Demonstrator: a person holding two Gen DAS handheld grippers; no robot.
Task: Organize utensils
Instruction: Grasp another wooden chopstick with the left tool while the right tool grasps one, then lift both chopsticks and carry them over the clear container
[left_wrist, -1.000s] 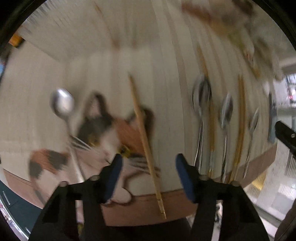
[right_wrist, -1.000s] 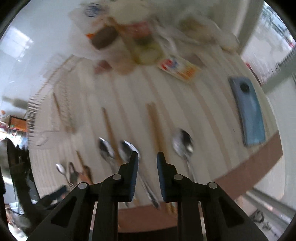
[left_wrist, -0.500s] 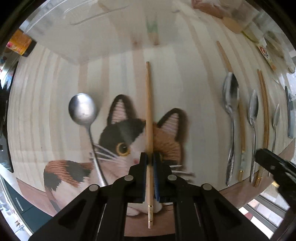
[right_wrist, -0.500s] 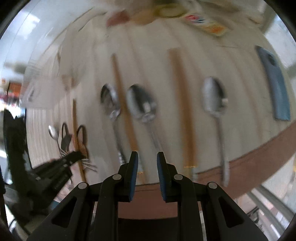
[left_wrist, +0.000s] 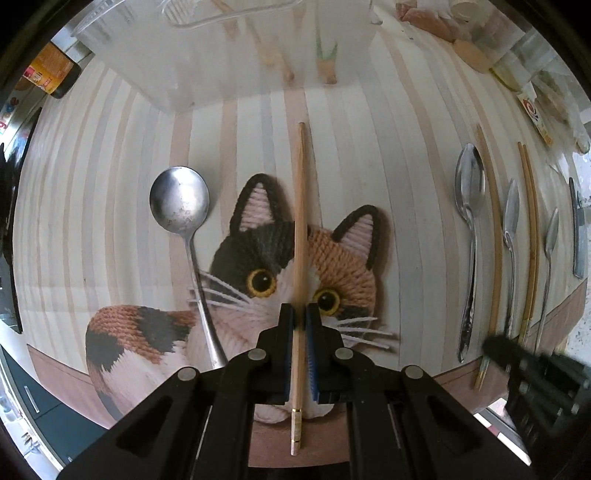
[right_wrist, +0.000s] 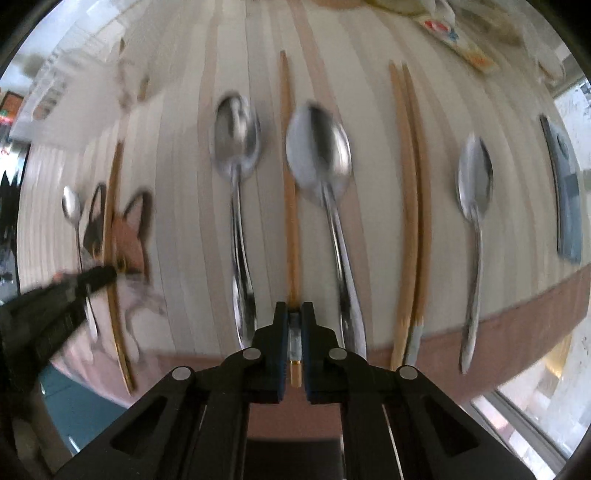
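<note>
The left gripper (left_wrist: 300, 314) is clamped on a single wooden chopstick (left_wrist: 301, 221), its blue pads pressed against the shaft near the capped near end. The chopstick runs from near to far over a cat picture (left_wrist: 288, 273) on the striped tablecloth (left_wrist: 110, 206). A round-bowled spoon (left_wrist: 180, 201) lies just left of the cat's head, its handle crossing the whiskers. A translucent plastic container (left_wrist: 236, 51) stands at the far side and holds several wooden sticks. To the right lie three spoons alternating with chopsticks, all parallel and pointing far. The right gripper (right_wrist: 294, 321) has its jaws drawn nearly together around the near end of a second chopstick (right_wrist: 290, 177); motion blur leaves it unclear whether the pads actually bear on the wood. This chopstick lies between a left spoon (right_wrist: 236, 147) and a middle spoon (right_wrist: 319, 147). Further right are a chopstick pair (right_wrist: 410, 206), a third spoon (right_wrist: 474, 177) and a blue-grey flat object (right_wrist: 565, 184) near the right edge.
</note>
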